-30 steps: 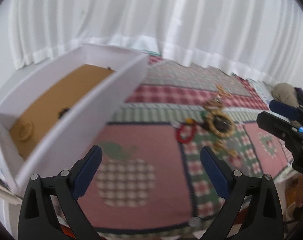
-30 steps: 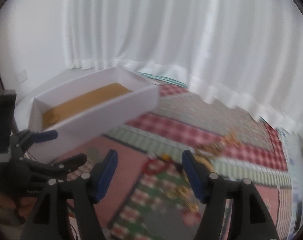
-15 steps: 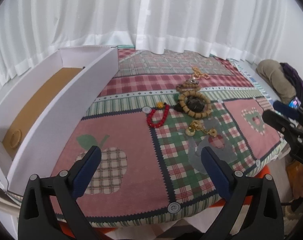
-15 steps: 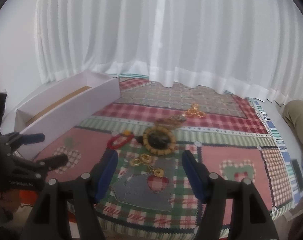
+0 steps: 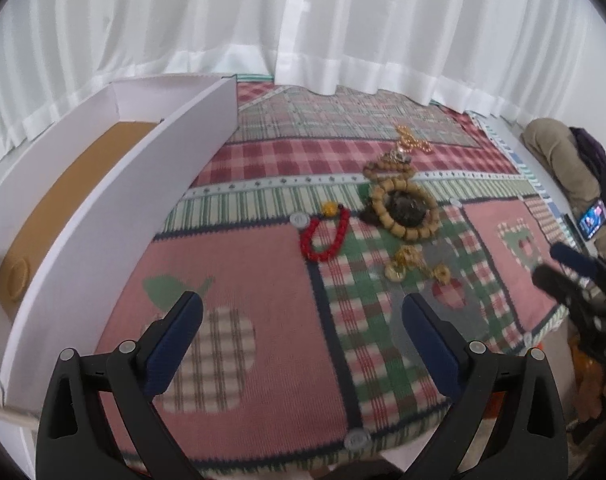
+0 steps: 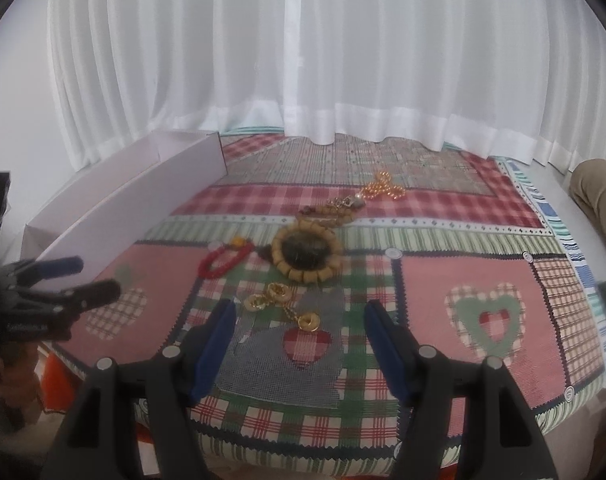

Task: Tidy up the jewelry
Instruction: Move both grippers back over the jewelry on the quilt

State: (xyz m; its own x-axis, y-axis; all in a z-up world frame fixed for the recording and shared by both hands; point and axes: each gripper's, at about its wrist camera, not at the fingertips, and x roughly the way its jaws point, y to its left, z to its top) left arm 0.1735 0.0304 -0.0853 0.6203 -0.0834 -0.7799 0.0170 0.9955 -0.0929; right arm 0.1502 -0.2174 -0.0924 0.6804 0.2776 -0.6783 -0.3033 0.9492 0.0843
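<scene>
Jewelry lies in a loose group on a patchwork cloth: a red bead bracelet (image 5: 326,236) (image 6: 223,261), a thick wooden bead bracelet (image 5: 406,213) (image 6: 307,254), gold earrings (image 5: 413,266) (image 6: 281,304) and a gold chain (image 5: 411,142) (image 6: 385,189) farther back. A long white box (image 5: 115,200) (image 6: 143,204) with a tan floor stands along the cloth's left side; a small ring (image 5: 18,280) lies in it. My left gripper (image 5: 301,322) is open and empty over the cloth's near left. My right gripper (image 6: 299,320) is open and empty just short of the earrings.
White curtains (image 6: 303,60) hang behind the cloth. The patchwork cloth (image 6: 423,216) drops off at its near edge. A beige bundle (image 5: 559,156) and a lit phone (image 5: 593,216) lie to the right of the cloth.
Both views have swung and steadied onto the cloth. The white box, seen tilted and close a second ago, now sits flat along the left. Both grippers stayed open.
</scene>
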